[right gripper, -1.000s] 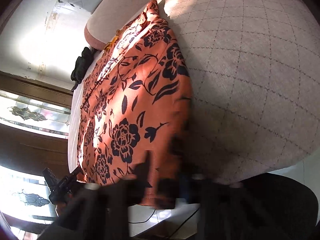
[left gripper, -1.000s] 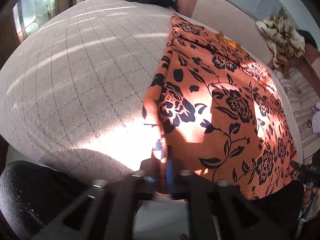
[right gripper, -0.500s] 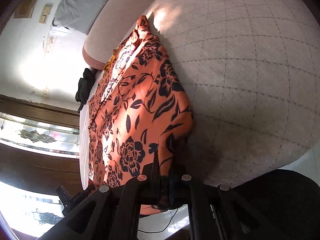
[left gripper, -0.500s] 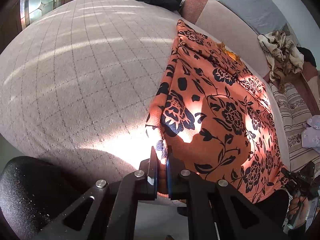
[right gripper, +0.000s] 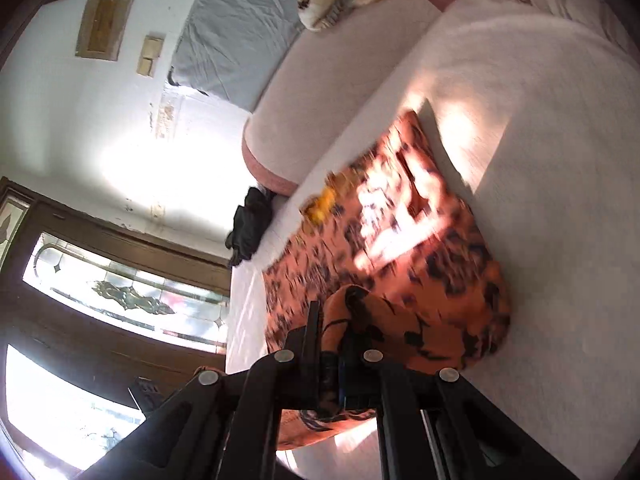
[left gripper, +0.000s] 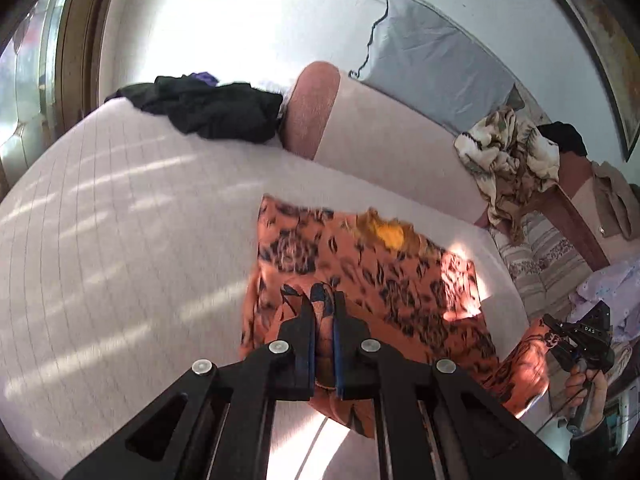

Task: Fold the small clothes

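Orange garment [left gripper: 368, 280] print (perhaps floral) motion-blurred.

Only readable bit I can spot is "DAS" in small white letters on the black body of the right tongs [left gripper: 582, 340], seen from the left wrist. Nothing else legible.

Left claw [left gripper: 323, 312] and right claw [right gripper: 330, 332] both clamped tight, angled downward.

Hard sunlight, motion blur, fisheye bending

Sun through the window [right gripper: 120, 296] blows out the wall [left gripper: 224, 20] and stripes the sofa seat [left gripper: 100, 220]; the orange floral garment [left gripper: 380, 280] is smeared by blur, and both pictures darken at the corners.
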The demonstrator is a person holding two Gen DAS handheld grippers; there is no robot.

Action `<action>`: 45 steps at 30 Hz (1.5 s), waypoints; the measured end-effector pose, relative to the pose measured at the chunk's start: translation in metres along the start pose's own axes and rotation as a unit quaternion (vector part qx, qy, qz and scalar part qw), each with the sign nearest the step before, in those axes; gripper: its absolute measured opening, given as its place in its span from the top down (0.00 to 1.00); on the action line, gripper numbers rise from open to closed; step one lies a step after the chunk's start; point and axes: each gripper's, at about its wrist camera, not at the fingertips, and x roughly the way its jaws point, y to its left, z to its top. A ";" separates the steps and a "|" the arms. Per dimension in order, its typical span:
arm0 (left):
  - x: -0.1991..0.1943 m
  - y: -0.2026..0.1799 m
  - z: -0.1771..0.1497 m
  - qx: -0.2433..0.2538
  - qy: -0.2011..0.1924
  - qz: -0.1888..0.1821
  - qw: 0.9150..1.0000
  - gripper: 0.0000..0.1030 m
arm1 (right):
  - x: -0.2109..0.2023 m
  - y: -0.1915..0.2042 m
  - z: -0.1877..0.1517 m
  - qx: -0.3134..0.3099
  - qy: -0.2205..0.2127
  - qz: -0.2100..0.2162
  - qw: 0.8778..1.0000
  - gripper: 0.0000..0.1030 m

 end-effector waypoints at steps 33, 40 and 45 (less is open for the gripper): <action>0.145 0.017 -0.023 -0.133 0.075 0.140 0.978 0.83 | 0.129 -0.068 0.006 0.205 -0.073 -0.126 0.968 0.85; 0.018 -0.014 -0.031 -0.102 -0.028 0.102 0.989 0.82 | 0.070 0.028 -0.002 0.069 -0.094 -0.091 0.989 0.87; -0.002 0.016 -0.114 -0.097 0.006 0.146 0.985 0.71 | 0.023 0.024 -0.069 0.030 -0.072 -0.110 0.991 0.83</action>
